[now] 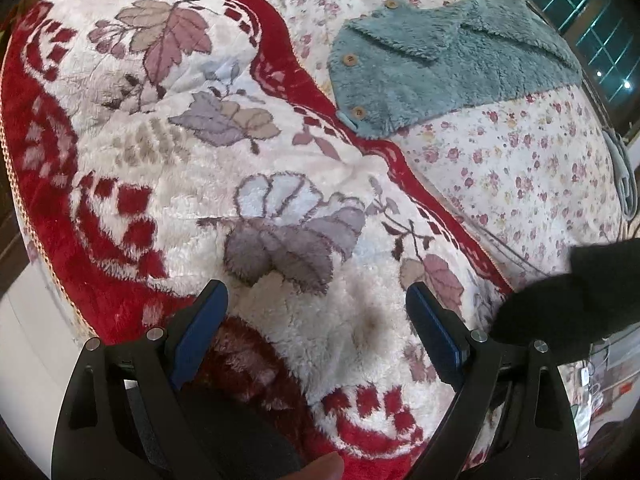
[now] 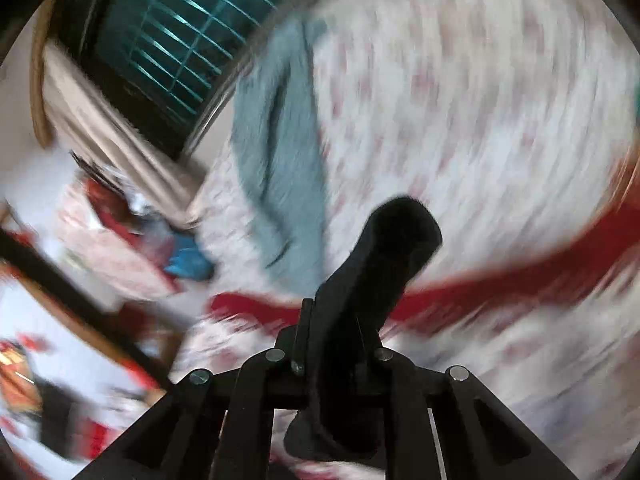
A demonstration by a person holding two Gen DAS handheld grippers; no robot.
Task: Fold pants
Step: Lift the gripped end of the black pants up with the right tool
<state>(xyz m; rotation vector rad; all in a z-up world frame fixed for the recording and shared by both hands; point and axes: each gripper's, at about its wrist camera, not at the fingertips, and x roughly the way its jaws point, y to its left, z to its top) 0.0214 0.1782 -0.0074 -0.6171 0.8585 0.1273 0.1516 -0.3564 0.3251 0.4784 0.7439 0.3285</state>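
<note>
Black fabric, the pants (image 2: 384, 264), sat pinched between the closed fingers of the right gripper (image 2: 340, 320), raised above the red-bordered fleece blanket (image 1: 168, 152); a dark fold of them showed past the blanket's right edge. Over that blanket the left gripper (image 1: 316, 312) hung with its blue-padded fingers (image 1: 200, 336) spread wide on nothing. Beyond the blanket's red border lay a floral quilt (image 1: 512, 160), largely bare, with a teal fleece garment (image 1: 448, 64) lying across its far part. Farther off stood a teal-barred window (image 2: 176, 32). The right view was badly blurred.
</note>
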